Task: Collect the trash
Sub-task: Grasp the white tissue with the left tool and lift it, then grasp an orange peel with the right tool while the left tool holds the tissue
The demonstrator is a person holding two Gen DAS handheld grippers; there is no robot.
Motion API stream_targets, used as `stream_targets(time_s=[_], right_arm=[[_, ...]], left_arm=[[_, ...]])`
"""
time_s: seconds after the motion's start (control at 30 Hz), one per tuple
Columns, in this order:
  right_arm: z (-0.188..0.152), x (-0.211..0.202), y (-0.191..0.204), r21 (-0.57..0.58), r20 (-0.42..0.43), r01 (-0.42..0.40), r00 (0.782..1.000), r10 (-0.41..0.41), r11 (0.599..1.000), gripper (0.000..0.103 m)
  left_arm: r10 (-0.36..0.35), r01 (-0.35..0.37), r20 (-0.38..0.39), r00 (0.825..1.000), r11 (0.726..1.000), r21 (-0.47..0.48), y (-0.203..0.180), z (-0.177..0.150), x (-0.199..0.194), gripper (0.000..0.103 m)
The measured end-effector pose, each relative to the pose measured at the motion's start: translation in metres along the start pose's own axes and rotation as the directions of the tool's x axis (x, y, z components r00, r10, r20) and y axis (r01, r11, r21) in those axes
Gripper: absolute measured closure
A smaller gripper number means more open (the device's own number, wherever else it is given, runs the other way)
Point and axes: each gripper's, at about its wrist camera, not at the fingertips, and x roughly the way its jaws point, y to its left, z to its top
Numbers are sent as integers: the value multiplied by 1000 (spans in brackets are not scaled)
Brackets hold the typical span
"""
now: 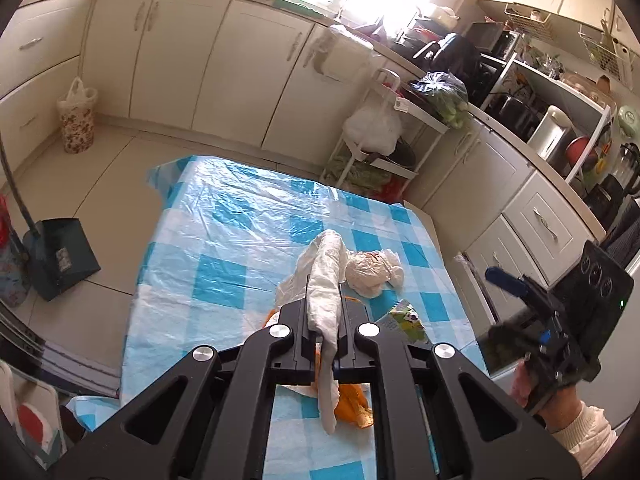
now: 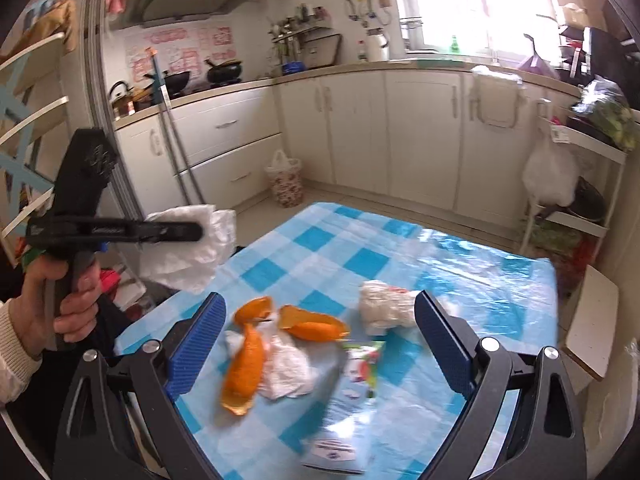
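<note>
Left wrist: crumpled tissue (image 1: pixel 326 280) runs lengthwise between tool (image 1: pixel 324 280) fingers.

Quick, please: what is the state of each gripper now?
Left gripper: closed on a white tissue, lifted off the table.
Right gripper: open, holding nothing.

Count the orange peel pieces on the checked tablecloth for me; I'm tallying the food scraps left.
3: a long curved orange peel strip nearest the camera, a small curled piece behind it, and a wedge-shaped piece to their right. More may hide under the tissue.
</note>
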Motion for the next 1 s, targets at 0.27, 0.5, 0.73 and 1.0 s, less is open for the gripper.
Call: stream_targets(time_s=[0.27, 0.5, 0.73, 1.0], right_arm=[[-36, 80, 61, -53, -269, -70, 962, 53, 996, 26], [-53, 104, 55, 17, -336, -52, 940, 55, 999, 46], [-56, 103, 42, 126, -327, -58, 940, 97, 990, 68], [-49, 93, 41, 117, -299, -51, 951, 84, 992, 96]], left_arm=[[-23, 23, 6, 1000, 1000, -17, 6, -3, -3, 97], [-51, 51, 6, 999, 998, -32, 12, -4, -5, 97], [-59, 59, 9, 998, 998, -36, 14, -4, -7, 97], [-39, 39, 2, 999, 999, -20, 10, -6, -3, 97]])
